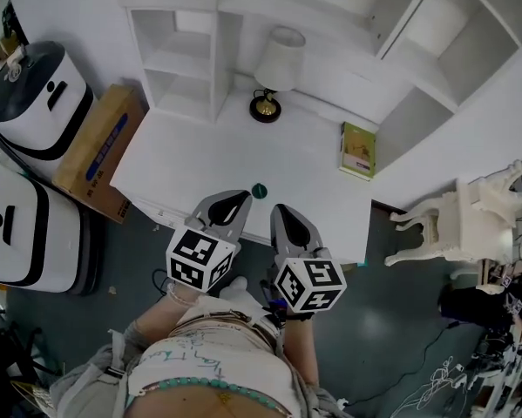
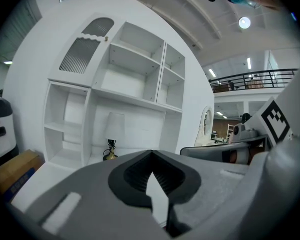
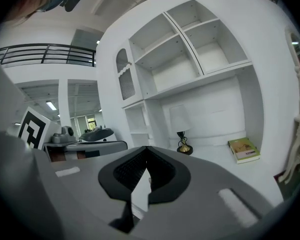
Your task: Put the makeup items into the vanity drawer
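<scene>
A white vanity desk (image 1: pixel 199 159) with open shelves stands in front of me. A small round green item (image 1: pixel 259 191) sits on the desktop near its front edge. In the head view my left gripper (image 1: pixel 235 200) and right gripper (image 1: pixel 282 211) hover side by side over that front edge, just below the green item. Both are shut with nothing between the jaws. The left gripper (image 2: pixel 151 155) and the right gripper (image 3: pixel 145 150) each point toward the shelves in their own views. No drawer front shows.
A table lamp (image 1: pixel 269 77) stands at the back of the desk, a green book (image 1: pixel 358 151) lies at the right. A white chair (image 1: pixel 444 225) is on the right. A cardboard box (image 1: pixel 99 151) and two white-and-black machines (image 1: pixel 34 103) stand on the left.
</scene>
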Action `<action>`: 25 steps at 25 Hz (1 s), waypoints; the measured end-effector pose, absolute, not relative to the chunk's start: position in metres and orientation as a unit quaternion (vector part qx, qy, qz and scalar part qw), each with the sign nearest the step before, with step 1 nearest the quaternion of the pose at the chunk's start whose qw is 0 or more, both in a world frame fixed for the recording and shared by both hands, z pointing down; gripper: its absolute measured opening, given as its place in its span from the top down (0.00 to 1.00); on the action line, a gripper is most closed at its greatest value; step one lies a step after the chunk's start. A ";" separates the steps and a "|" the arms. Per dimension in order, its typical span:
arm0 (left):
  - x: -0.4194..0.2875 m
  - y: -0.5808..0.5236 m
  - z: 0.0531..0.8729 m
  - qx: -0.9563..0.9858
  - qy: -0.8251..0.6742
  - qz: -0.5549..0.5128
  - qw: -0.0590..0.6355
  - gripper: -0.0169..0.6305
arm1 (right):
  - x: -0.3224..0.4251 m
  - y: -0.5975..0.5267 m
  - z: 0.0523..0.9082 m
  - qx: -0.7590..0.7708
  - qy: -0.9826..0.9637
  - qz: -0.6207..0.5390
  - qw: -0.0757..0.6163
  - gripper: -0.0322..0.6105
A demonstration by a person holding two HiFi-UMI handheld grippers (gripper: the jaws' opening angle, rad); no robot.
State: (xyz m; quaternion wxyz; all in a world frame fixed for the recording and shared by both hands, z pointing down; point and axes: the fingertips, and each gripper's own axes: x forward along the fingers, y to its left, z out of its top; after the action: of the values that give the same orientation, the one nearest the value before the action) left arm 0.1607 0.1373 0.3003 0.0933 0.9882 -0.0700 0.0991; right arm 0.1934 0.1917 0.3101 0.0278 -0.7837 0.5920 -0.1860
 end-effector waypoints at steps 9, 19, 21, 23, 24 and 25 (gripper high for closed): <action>0.172 0.121 0.317 0.982 -0.110 0.114 0.101 0.97 | 0.212 0.174 0.324 -0.762 0.619 -0.190 0.003 0.91; 0.186 0.094 0.315 0.986 -0.082 0.112 0.098 0.97 | 0.222 0.148 0.330 -0.772 0.603 -0.199 0.002 0.91; 0.190 0.086 0.314 0.987 -0.070 0.110 0.098 0.97 | 0.226 0.141 0.330 -0.778 0.595 -0.201 0.003 0.91; 0.194 0.077 0.314 0.987 -0.058 0.111 0.097 0.97 | 0.230 0.134 0.329 -0.783 0.587 -0.205 0.009 0.91; 0.196 0.073 0.314 0.988 -0.051 0.112 0.098 0.97 | 0.232 0.130 0.329 -0.786 0.582 -0.206 0.011 0.91; 0.199 0.069 0.315 0.988 -0.044 0.113 0.099 0.97 | 0.234 0.127 0.330 -0.790 0.576 -0.208 0.013 0.91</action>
State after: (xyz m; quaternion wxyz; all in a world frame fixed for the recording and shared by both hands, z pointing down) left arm 0.1989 0.0686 0.3148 0.0995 0.9877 -0.0440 0.1126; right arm 0.2344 0.1265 0.3297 0.0127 -0.7902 0.5763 -0.2082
